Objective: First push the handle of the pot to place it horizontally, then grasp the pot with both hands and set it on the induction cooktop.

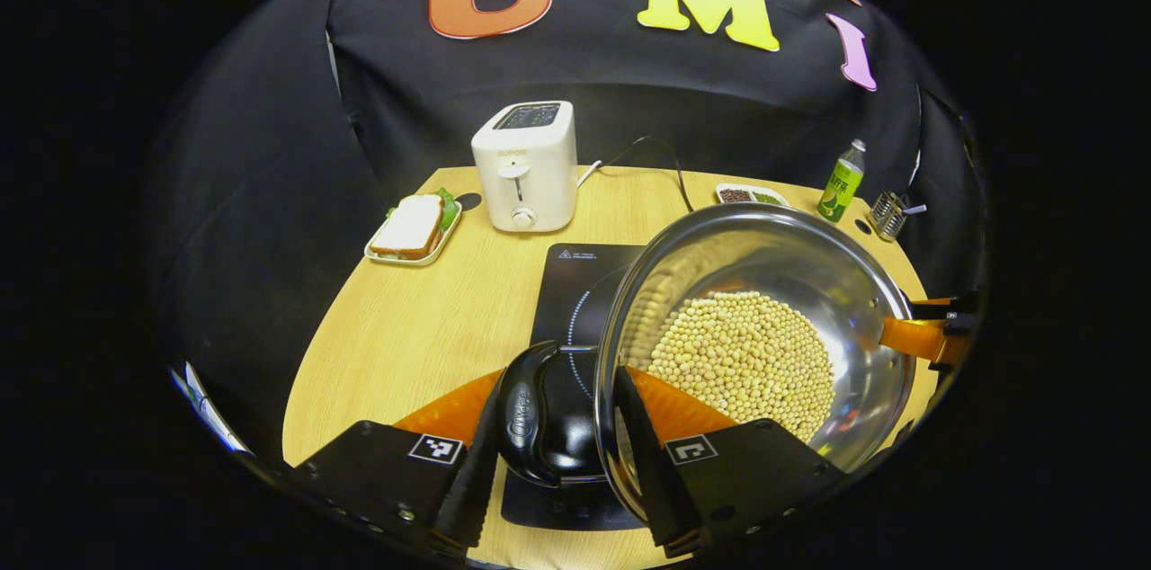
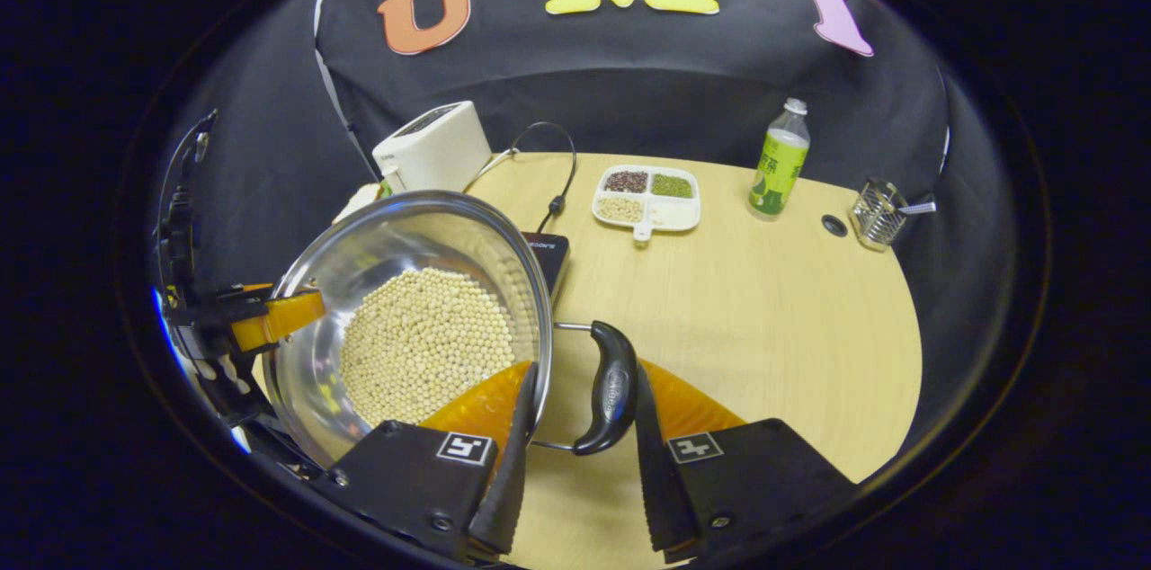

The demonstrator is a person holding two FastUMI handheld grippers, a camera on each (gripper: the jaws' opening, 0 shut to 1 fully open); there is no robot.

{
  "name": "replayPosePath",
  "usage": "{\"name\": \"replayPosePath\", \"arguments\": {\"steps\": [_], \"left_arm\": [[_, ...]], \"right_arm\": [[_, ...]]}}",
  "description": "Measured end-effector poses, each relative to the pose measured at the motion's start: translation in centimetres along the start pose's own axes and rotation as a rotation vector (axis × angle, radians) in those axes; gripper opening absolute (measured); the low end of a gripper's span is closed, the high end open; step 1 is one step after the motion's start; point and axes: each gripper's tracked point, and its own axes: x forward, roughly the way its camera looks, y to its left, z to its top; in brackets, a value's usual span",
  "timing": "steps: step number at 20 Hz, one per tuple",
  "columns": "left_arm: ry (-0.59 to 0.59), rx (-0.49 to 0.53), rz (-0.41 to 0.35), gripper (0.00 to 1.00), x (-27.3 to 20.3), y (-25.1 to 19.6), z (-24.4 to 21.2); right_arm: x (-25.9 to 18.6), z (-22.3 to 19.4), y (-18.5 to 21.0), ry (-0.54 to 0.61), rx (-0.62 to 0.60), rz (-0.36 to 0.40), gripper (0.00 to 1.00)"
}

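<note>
left gripper view: left gripper (image 1: 557,435) at the near edge, its two fingers (image 1: 472,462) astride the pot's black left handle (image 1: 532,413); one finger lies along the handle's outer side, the other stands between the handle and the pot wall; whether both press on it i cannot tell.
right gripper view: right gripper (image 2: 580,426) at the near edge, its fingers (image 2: 513,453) either side of the pot's black right handle (image 2: 610,386); a gap shows on the pot side, so i cannot tell whether it is clenched.
pot (image 1: 764,336): steel, tilted toward the camera, holding a bed of pale round beans (image 1: 742,359); it sits over the right part of the induction cooktop (image 1: 575,282), whether resting on it or lifted i cannot tell.
other gripper: in the left gripper view the right one shows at the pot's far right rim (image 1: 926,336); in the right gripper view the left one shows at the pot's left rim (image 2: 261,318).
induction cooktop: black, flat on the wooden counter (image 1: 405,336), mid-counter, partly under the pot.
toaster (image 1: 526,165): white, far side, behind the cooktop, its cord trailing right.
sandwich plate (image 1: 414,233): left of the toaster.
divided dish (image 2: 647,197): far centre, with dark, green and pale grains.
bottle (image 2: 779,161): green, upright, right of the dish.
wire holder (image 2: 877,212): far right edge of the counter.
</note>
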Motion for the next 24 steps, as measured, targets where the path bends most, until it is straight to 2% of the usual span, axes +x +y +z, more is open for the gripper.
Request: {"name": "replayPosePath", "arguments": {"steps": [16, 21, 24], "left_arm": [[0.048, 0.009, 0.018, 0.66, 4.7, 2.2, 0.9], [0.055, 0.000, 0.006, 0.67, 5.5, 2.6, 0.6], [0.035, 0.018, -0.001, 0.67, 5.3, 2.6, 0.8]], "right_arm": [[4.8, 1.5, 1.7, 0.066, 0.017, -0.013, 0.55], [5.1, 2.1, 1.8, 0.058, -0.019, -0.029, 0.55], [5.2, 2.0, 1.8, 0.038, 0.008, -0.026, 0.55]]}}
